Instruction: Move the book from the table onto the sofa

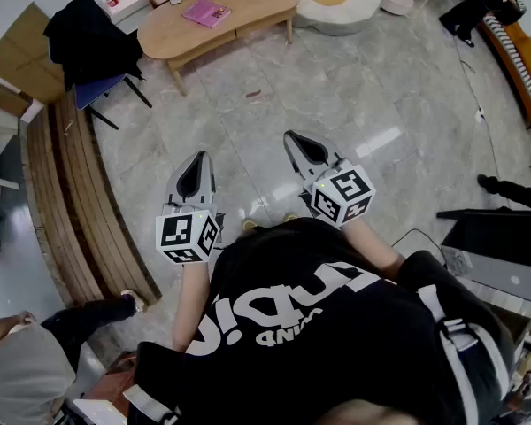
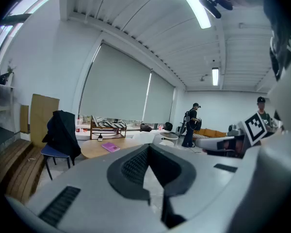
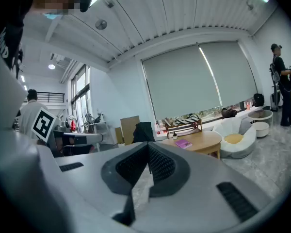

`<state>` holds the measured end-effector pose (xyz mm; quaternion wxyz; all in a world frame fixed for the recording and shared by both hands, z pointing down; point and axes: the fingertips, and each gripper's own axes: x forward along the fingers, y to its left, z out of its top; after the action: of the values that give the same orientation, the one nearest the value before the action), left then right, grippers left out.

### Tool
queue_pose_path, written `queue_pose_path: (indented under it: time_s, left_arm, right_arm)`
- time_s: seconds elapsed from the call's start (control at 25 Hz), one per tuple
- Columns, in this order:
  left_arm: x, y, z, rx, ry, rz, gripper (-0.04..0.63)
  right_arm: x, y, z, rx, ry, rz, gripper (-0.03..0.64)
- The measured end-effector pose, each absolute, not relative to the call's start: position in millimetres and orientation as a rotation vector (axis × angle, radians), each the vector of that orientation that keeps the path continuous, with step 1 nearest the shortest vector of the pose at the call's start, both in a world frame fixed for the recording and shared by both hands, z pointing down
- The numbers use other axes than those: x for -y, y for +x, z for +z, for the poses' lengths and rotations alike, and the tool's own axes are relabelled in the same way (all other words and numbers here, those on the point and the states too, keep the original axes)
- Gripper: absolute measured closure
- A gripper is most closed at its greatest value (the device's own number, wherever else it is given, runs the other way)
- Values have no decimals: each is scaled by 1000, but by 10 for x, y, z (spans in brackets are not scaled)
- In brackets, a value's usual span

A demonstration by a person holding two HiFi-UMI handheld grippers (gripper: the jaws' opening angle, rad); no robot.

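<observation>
Black-shirted, the person point(image 1: 336, 326) held both tools level above the floor, the left gripper point(image 1: 197, 159) and right gripper point(image 1: 294, 140) each clenched on nothing (jaws pressed together). Well ahead of them, the pink book point(image 1: 206, 12) lay on the wooden counter point(image 1: 248, 7), near the white sofa point(image 1: 341, 18).

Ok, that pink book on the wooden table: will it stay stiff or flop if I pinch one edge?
The pink book looks thin and lies flat, so probably light, and it may sag or fan open if pinched at one edge. On the smooth wooden table it would likely slide, not tip, when nudged.
</observation>
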<state>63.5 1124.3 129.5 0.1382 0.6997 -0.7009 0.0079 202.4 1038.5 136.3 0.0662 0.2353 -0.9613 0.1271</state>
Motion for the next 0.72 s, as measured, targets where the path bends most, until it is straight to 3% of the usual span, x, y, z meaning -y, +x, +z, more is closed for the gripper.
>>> queue_pose_path:
  time_s: [0.72]
  left_arm:
    - [-11474,108,1437,1988,2023,-19,588]
  right_arm:
    - [-10603,1612,1467,2894,818,376,615]
